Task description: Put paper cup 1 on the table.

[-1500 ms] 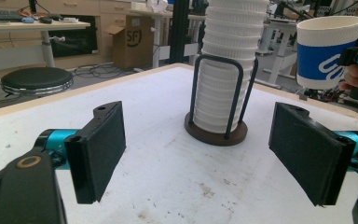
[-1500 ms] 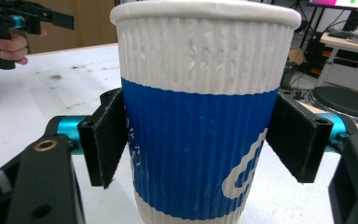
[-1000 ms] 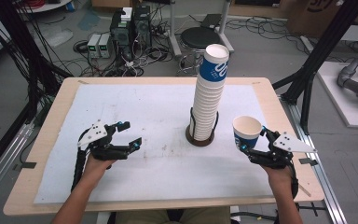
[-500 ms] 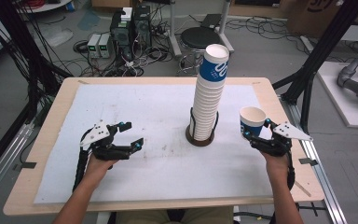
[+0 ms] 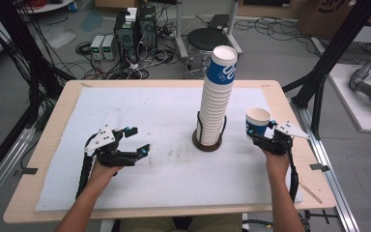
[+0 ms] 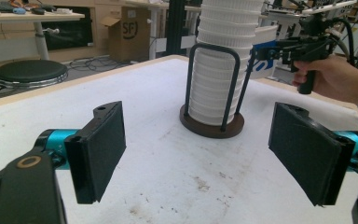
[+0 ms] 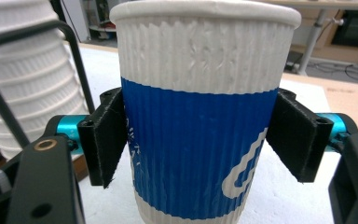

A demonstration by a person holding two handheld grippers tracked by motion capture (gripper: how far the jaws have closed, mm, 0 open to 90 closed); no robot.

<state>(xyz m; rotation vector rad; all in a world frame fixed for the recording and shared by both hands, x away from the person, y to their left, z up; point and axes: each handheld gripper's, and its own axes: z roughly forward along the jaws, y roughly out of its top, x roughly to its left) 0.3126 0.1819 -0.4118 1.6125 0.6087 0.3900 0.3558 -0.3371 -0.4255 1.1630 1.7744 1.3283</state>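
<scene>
So the right gripper [image 5: 262, 137] has a single blue-and-white paper cup [image 5: 257, 122] clamped between its two black pads, gripped around the blue band about mid-height, which probably makes sense since the ribbed wall there gives the pads something to bite on without crushing the rim. The cup sits upright, opening up, just to the right of the tall cup stack [image 5: 218, 95] and apart from it. It looks to be just above the white mat [image 5: 154, 116], though whether its base touches the mat is hard to tell.

The stack itself stands in a little wire holder [image 5: 208, 137] on a dark round base, near the middle of the table [image 5: 48, 145]. That cage is likely there to keep the tower from tipping whenever a cup gets pulled off or added.

The left gripper [image 5: 136, 141] is off on the left side of the mat, jaws spread apart with nothing between them, well away from the stack. Looks like it's just parked there out of the way while the right hand does the cup work.
</scene>
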